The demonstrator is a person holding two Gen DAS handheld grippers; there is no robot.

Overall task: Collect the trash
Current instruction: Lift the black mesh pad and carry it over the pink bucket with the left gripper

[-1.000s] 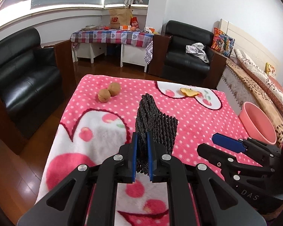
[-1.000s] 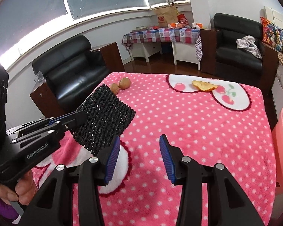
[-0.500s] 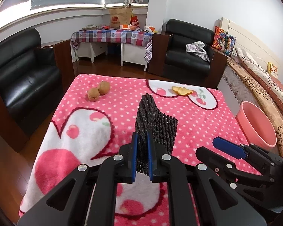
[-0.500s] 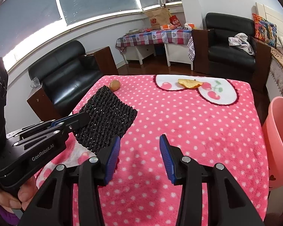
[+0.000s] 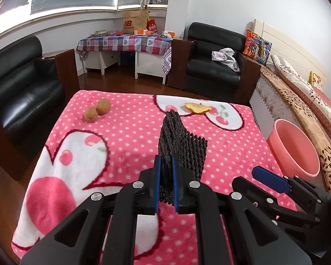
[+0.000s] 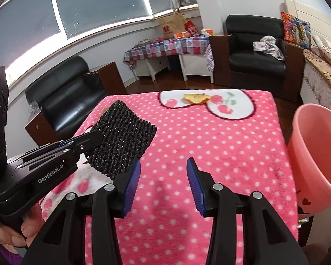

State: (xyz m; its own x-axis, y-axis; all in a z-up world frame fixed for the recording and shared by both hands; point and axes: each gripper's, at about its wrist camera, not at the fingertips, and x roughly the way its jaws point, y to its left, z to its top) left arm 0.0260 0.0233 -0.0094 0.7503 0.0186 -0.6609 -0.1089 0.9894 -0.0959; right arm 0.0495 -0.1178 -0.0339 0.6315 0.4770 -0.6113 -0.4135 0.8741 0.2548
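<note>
Black foam net [image 5: 183,145] is pinched between the blue pads [image 5: 157,183] of the left gripper [image 5: 166,187] and held clear above the pink blanket [image 5: 130,137]; the right gripper [image 6: 163,185] is spread apart with nothing between its pads. Carry-to-bin step is judged in hand: next move calls for the net to be taken right, over the pink basin [image 6: 315,145] beside the table's right edge, and released there. Counted on the blanket: one orange peel [image 5: 197,107] far centre, two brown nuts [image 5: 98,110] far left; one net, one basin.

Black foam net sleeve [image 5: 183,145] upright, clamped aloft; perhaps orange peel [image 5: 197,107] on the blanket.
</note>
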